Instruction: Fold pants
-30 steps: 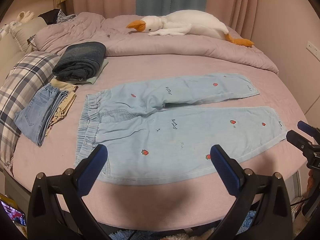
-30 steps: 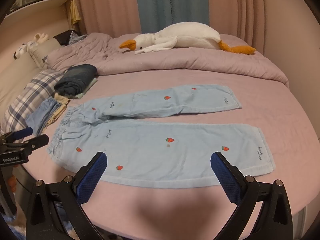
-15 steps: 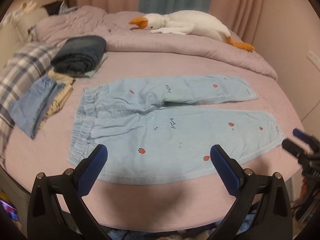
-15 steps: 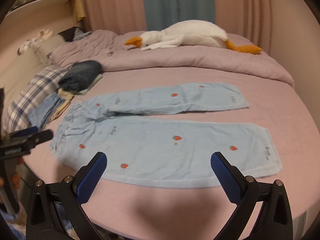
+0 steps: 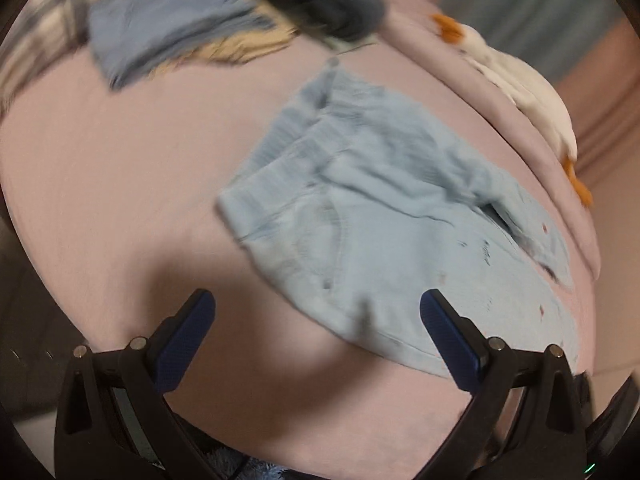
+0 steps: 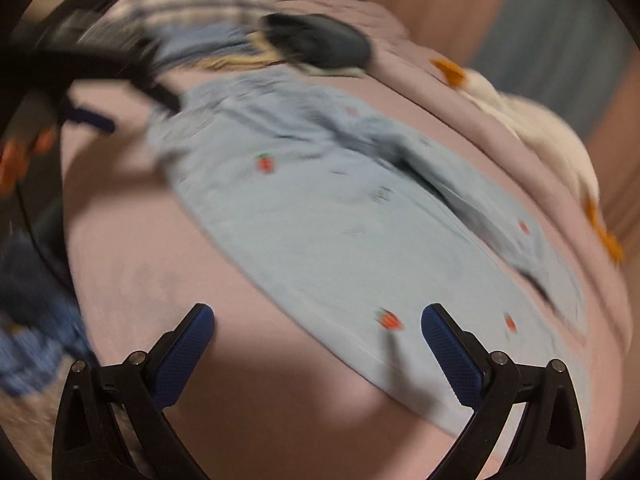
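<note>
1. One pair of light blue pants [image 5: 384,232] lies spread flat on the pink bed [image 5: 120,200]. Its gathered waistband points toward the stacked clothes, and its two legs run off toward the right edge of both views.
2. In the right wrist view the same pants [image 6: 340,216] show five small red strawberry prints that can be counted. One sits on the upper part near the waist, and the rest are lower along the legs.
3. A few dark marks on the fabric look like short lines of writing, but both pictures are too blurred to read them.
4. Left gripper [image 5: 318,312]: its two blue-padded fingers are spread wide with nothing between them. They hover over the near edge of the pants below the waistband.
5. Right gripper [image 6: 318,320]: its two fingers are also spread wide and empty. They sit above the near hem line of the lower leg, with one strawberry print between their tips.
6. The left gripper also shows at the upper left of the right wrist view, held by a hand [image 6: 24,148] near the waistband.
7. One white plush goose [image 5: 520,84] with an orange beak and orange feet lies on the quilt at the far side of the bed.
8. Beside the waistband is a group of folded clothes: one dark roll [image 5: 320,4], one blue folded piece [image 5: 160,28] and one tan piece [image 5: 244,46] under it.
9. A plaid pillow [image 5: 36,28] lies at the upper left.
</note>
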The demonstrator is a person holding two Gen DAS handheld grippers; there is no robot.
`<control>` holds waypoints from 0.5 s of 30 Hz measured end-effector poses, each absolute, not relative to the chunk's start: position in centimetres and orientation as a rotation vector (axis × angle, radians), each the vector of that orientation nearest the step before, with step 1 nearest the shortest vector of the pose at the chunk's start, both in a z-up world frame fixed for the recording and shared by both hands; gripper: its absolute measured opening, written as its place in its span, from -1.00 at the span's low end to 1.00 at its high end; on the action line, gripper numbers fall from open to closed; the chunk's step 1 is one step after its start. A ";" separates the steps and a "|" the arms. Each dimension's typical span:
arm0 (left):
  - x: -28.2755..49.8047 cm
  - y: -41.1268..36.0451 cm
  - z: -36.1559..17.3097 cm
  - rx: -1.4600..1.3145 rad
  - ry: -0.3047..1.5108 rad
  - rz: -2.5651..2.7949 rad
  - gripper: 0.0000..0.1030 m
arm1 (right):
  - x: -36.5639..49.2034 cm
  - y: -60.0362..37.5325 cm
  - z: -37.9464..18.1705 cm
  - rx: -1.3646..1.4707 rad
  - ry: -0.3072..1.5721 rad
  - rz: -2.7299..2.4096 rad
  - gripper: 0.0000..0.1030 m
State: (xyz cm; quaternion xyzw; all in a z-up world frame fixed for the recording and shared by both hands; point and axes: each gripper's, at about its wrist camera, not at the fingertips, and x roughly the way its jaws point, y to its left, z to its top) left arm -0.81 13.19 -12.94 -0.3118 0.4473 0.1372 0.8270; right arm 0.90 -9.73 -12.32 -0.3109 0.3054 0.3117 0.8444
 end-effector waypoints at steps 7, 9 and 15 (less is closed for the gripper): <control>0.9 14.1 -14.3 -0.688 0.935 0.272 0.95 | 1.3 -6.3 -13.0 -0.735 0.534 0.680 1.00; 1.5 14.7 -14.4 -0.677 0.907 0.275 0.78 | 1.9 -5.2 -13.0 -0.729 0.522 0.666 0.99; 2.2 16.8 -14.7 -0.670 0.911 0.350 -0.09 | 1.6 -3.6 -12.9 -0.741 0.520 0.701 -0.05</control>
